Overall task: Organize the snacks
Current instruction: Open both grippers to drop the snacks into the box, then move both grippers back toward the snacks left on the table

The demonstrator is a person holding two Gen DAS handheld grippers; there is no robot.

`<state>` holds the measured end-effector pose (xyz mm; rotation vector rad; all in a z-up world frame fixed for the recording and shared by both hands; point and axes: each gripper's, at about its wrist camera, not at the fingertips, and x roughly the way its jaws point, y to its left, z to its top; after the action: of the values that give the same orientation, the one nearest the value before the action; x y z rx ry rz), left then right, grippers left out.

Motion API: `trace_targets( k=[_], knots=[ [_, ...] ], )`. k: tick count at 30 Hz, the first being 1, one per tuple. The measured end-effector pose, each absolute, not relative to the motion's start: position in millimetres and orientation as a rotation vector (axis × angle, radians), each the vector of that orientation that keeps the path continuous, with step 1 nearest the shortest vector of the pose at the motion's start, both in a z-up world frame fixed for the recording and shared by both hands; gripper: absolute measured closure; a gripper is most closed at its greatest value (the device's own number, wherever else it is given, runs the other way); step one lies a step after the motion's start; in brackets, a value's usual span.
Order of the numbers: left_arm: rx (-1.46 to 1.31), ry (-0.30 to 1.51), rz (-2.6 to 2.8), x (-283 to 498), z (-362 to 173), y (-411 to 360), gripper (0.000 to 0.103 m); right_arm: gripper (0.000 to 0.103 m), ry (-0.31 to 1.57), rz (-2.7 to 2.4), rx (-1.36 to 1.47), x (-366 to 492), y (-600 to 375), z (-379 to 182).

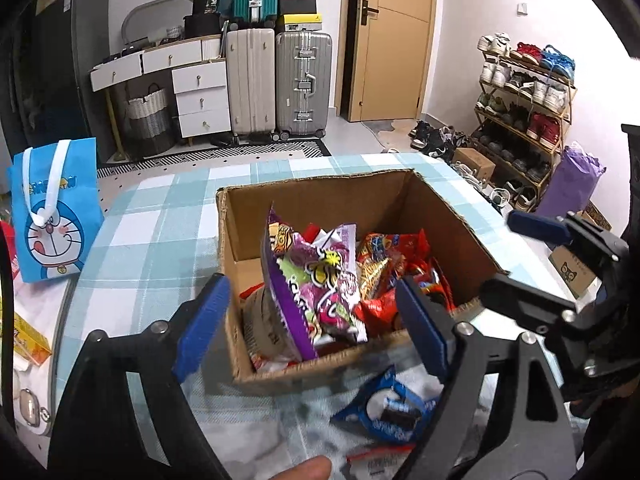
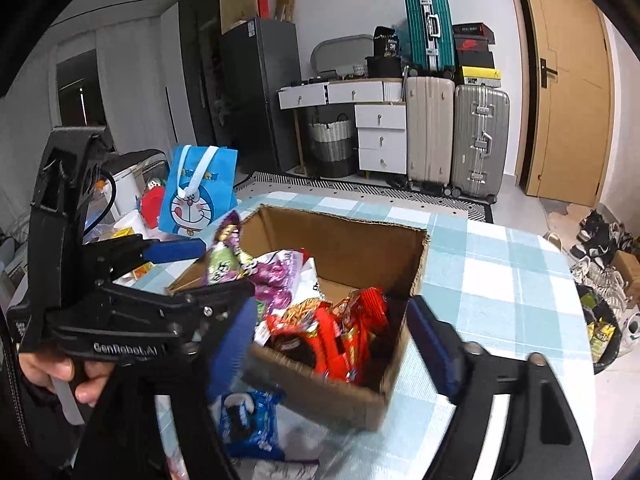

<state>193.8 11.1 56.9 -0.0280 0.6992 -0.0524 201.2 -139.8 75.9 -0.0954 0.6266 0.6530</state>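
While both grippers [image 1: 312, 328] [image 2: 334, 344] gape: 1 box [image 1: 384, 188], 1 purple pkt [image 1: 320, 280].

1. "GenRobot.AI" is printed in pale letters on the black body of the left claw [image 2: 224, 264], seen from the right wrist camera.
2. There's a "36" on the black bag [image 1: 206, 0] on top of the dresser.
3. The snack wrappers are too blurry to read.
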Motion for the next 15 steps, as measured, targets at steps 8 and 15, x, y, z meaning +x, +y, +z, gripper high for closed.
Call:
trace_targets(
  k=[8, 15],
  knots=[
    [-0.050, 0.682, -0.033, 136.4, 62.9, 20.8, 0.001, 0.001, 0.652, 0.606, -0.050, 167.4, -170.2, 80.8],
    [-0.068, 0.686, -0.028, 90.7, 61.2, 29.1, 0.001, 0.001, 0.707, 0.595, -0.053, 134.0, -182.8, 64.5]
  ],
)
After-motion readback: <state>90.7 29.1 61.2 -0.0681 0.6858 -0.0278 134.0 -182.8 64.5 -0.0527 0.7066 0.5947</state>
